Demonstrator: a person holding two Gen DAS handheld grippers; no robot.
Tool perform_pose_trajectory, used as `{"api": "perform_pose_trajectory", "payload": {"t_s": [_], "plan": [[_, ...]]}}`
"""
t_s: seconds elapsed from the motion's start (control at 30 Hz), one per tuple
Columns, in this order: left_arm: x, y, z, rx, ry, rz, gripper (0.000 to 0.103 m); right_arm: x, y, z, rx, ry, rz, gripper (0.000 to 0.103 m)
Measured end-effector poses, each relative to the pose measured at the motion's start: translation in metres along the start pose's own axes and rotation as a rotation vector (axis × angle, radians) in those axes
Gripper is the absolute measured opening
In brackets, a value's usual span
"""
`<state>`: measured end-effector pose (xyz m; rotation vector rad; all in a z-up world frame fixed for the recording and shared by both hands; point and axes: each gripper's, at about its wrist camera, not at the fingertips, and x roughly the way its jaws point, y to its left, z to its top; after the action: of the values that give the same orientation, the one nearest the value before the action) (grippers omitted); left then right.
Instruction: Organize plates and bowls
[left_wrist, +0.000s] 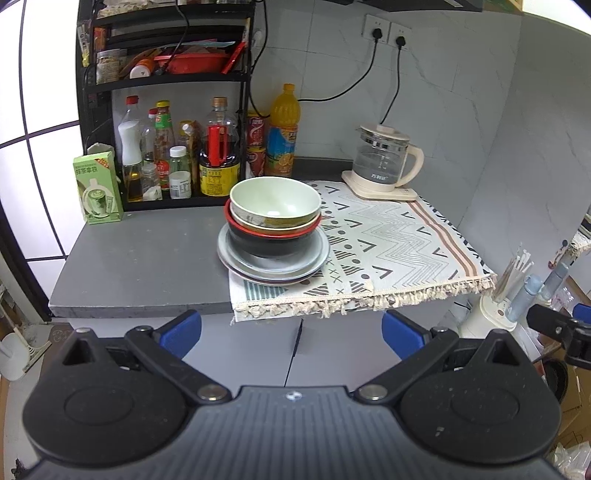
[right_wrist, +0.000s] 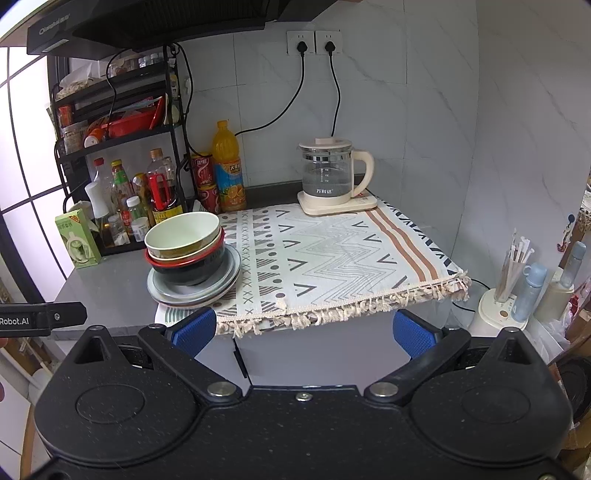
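A stack stands at the left edge of the patterned cloth (left_wrist: 391, 240): a pale green bowl (left_wrist: 275, 199) on top, a beige bowl and a red-rimmed black bowl (left_wrist: 273, 242) under it, on grey plates (left_wrist: 273, 267). The same stack shows in the right wrist view: green bowl (right_wrist: 183, 232), black bowl (right_wrist: 192, 271), plates (right_wrist: 195, 291). My left gripper (left_wrist: 291, 330) is open and empty, held back in front of the counter edge. My right gripper (right_wrist: 303, 332) is open and empty, also in front of the counter, right of the stack.
A glass kettle (left_wrist: 384, 158) on its base stands at the back of the cloth. A black rack with sauce bottles (left_wrist: 177, 158), an orange juice bottle (left_wrist: 282, 129), cans and a green carton (left_wrist: 98, 188) line the back left. A holder with straws (right_wrist: 511, 273) stands at right.
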<state>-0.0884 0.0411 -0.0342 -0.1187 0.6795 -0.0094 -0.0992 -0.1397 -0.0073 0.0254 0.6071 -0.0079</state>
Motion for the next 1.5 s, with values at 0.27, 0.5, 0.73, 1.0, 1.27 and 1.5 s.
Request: {"api": "perform_pose_trajectory", "payload": {"t_s": [0.27,0.5,0.73,1.0,1.27,1.5], "plan": [[0.001,-0.013,0.000,0.016,0.005,-0.009,0.103,-0.004,-0.006,-0.004,-0.002,0.003,-0.002,0.103],[0.005,-0.019,0.000,0.019,0.011,-0.012,0.103,-0.003,-0.012,-0.006,0.002,0.005,-0.011,0.103],[0.009,-0.021,0.000,0.016,0.022,-0.014,0.103,-0.002,-0.013,-0.005,0.003,0.006,-0.013,0.103],[0.012,-0.021,0.000,0.009,0.031,-0.012,0.103,0.000,-0.014,-0.006,0.003,0.011,-0.013,0.103],[0.014,-0.022,0.001,0.011,0.031,-0.013,0.103,0.002,-0.014,-0.007,0.002,0.016,-0.013,0.103],[0.015,-0.022,0.002,0.010,0.032,-0.015,0.103,0.004,-0.012,-0.006,-0.012,0.019,-0.009,0.103]]}}
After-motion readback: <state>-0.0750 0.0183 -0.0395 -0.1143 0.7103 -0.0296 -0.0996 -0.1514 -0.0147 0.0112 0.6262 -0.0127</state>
